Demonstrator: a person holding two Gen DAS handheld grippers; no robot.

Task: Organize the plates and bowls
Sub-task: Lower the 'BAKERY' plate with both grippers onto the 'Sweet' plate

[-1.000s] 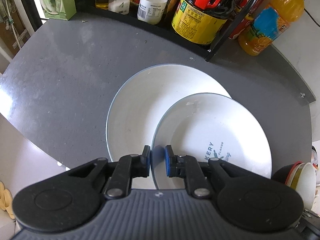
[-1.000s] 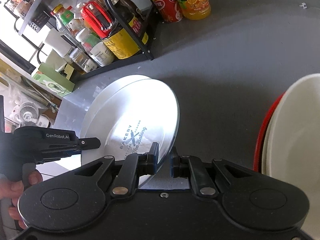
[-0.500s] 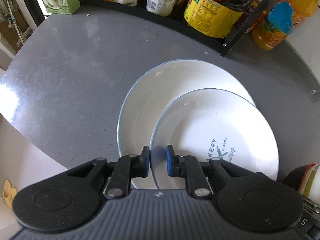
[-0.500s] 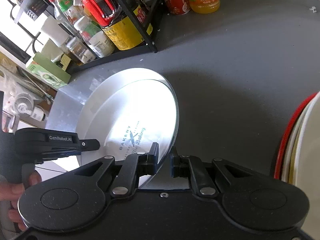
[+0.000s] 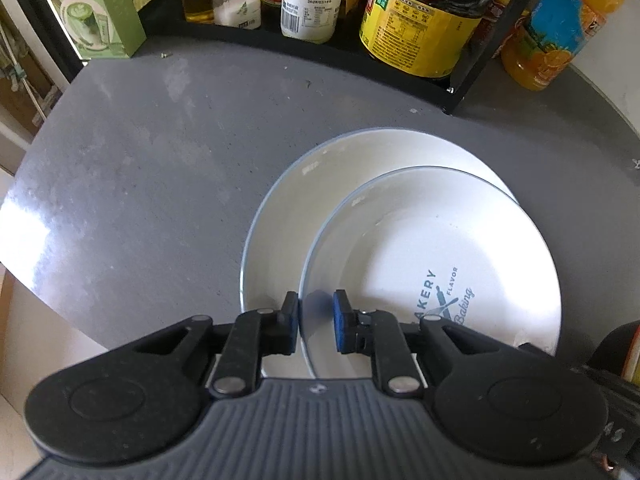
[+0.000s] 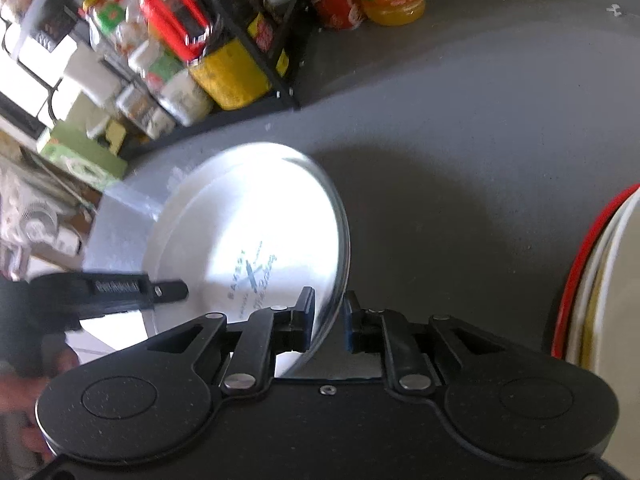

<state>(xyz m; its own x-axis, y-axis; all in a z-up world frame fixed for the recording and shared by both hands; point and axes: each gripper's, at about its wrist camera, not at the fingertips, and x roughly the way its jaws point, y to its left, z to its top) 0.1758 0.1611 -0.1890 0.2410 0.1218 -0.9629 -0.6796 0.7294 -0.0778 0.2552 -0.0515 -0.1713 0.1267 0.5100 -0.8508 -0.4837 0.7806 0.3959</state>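
Observation:
A white plate printed with blue "Bakery" lettering (image 5: 432, 248) lies partly over a larger white plate (image 5: 288, 216) on the grey table. My left gripper (image 5: 316, 318) straddles the printed plate's near rim. Its left pad is against the rim and its right pad stands off, so it is open. In the right wrist view the printed plate (image 6: 256, 232) is bright and blurred. My right gripper (image 6: 328, 320) has the opposite rim between its jaws, which are opening, with a gap on each side. The left gripper (image 6: 172, 290) shows at that view's left.
A black rack of bottles and jars (image 5: 400, 12) and an orange juice bottle (image 5: 560, 28) line the back. A green box (image 5: 100, 8) stands at back left. Stacked bowls with a red rim (image 6: 600, 272) sit at the right. The table edge (image 5: 24, 248) runs along the left.
Both pairs of jaws have widened a little around the printed plate's rim. In the right wrist view the bowl stack has slid toward the right edge and the picture has blurred.

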